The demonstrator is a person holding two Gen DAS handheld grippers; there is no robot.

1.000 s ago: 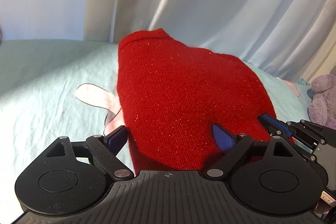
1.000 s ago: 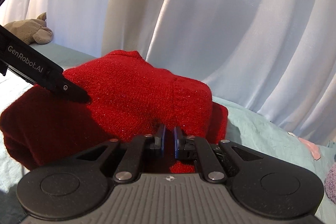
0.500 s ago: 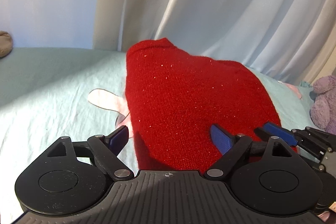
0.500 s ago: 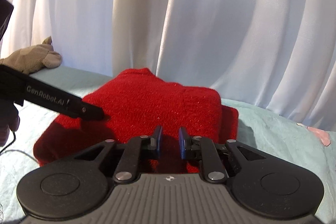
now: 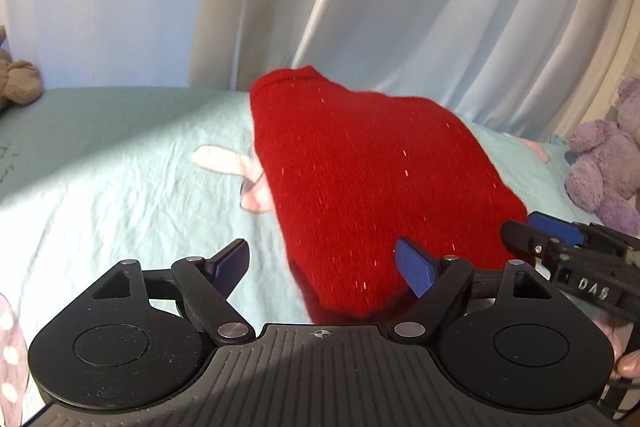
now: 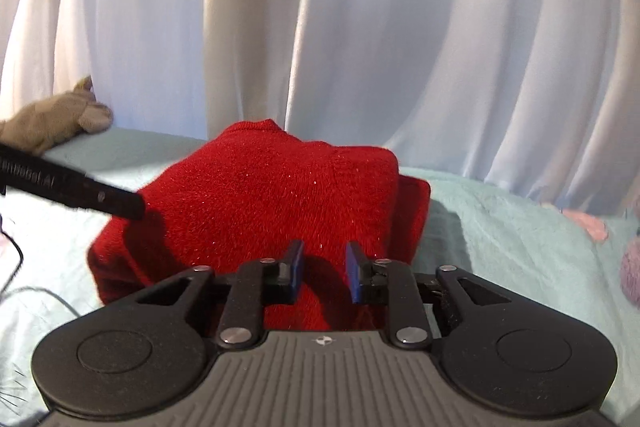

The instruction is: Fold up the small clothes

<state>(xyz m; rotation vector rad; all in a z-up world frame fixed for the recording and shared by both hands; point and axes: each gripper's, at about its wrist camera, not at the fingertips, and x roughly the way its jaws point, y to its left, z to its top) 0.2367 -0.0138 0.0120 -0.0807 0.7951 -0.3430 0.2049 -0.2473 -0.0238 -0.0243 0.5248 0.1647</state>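
Red sweater (image 6: 256,195) on mint bedsheet (image 5: 120,195)

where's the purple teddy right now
In the left wrist view the purple teddy sits at the far right on the bed sheet, right of the red sweater, below the curtain.

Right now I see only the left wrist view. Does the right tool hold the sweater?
Observer: No. The right tool is opening; its pads press on nothing, and the sweater lies beyond them.
Operator: Is the fold even on the right side?
Observer: Not fully. A lower layer sticks out past the top layer's right edge.
Operator: Is anything else on the sheet?
Observer: A black cable lies on the sheet, left of the sweater.
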